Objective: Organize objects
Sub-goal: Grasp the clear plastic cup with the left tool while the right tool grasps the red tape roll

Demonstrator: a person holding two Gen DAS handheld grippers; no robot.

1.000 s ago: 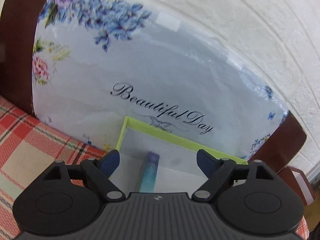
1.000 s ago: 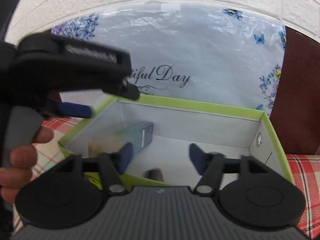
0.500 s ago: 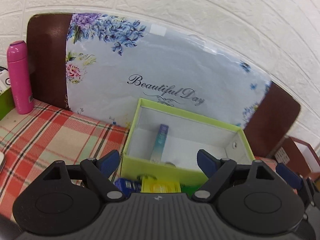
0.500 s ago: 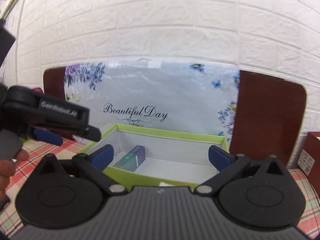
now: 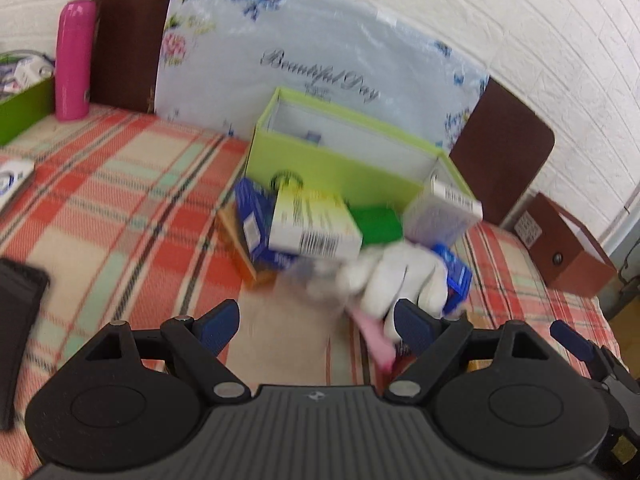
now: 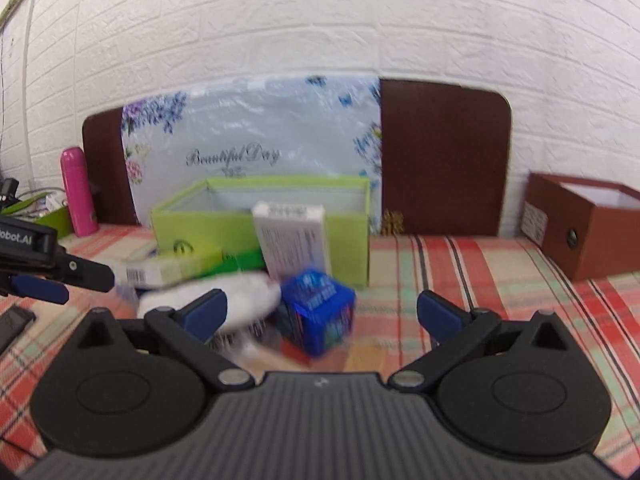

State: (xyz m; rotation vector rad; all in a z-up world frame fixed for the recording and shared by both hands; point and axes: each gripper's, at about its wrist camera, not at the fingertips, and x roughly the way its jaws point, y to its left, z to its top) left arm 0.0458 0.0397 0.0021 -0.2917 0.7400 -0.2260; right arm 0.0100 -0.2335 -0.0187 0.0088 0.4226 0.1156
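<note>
An open lime-green box point(image 5: 340, 152) stands on the plaid cloth against a floral board; a small teal carton shows inside it. In front of it lies a blurred pile: a yellow-white carton point(image 5: 316, 220), a blue carton point(image 5: 254, 216), a flat green box point(image 5: 376, 224), an upright white carton point(image 6: 292, 240), a white cloth-like thing point(image 6: 236, 296) and a blue cube box point(image 6: 320, 312). My left gripper point(image 5: 316, 320) is open and empty, just short of the pile. My right gripper point(image 6: 322, 308) is wide open, with the blue cube ahead between its fingers, untouched.
A pink bottle point(image 5: 76, 64) and a green tray point(image 5: 24, 108) stand at the far left. A brown open box point(image 6: 584, 224) sits at the right. A dark flat object point(image 5: 16, 320) lies at the left edge. A white brick wall backs the bed.
Both grippers have drawn back from over the green box, so the pile in front of it has come into view. The right jaws have opened wider.
</note>
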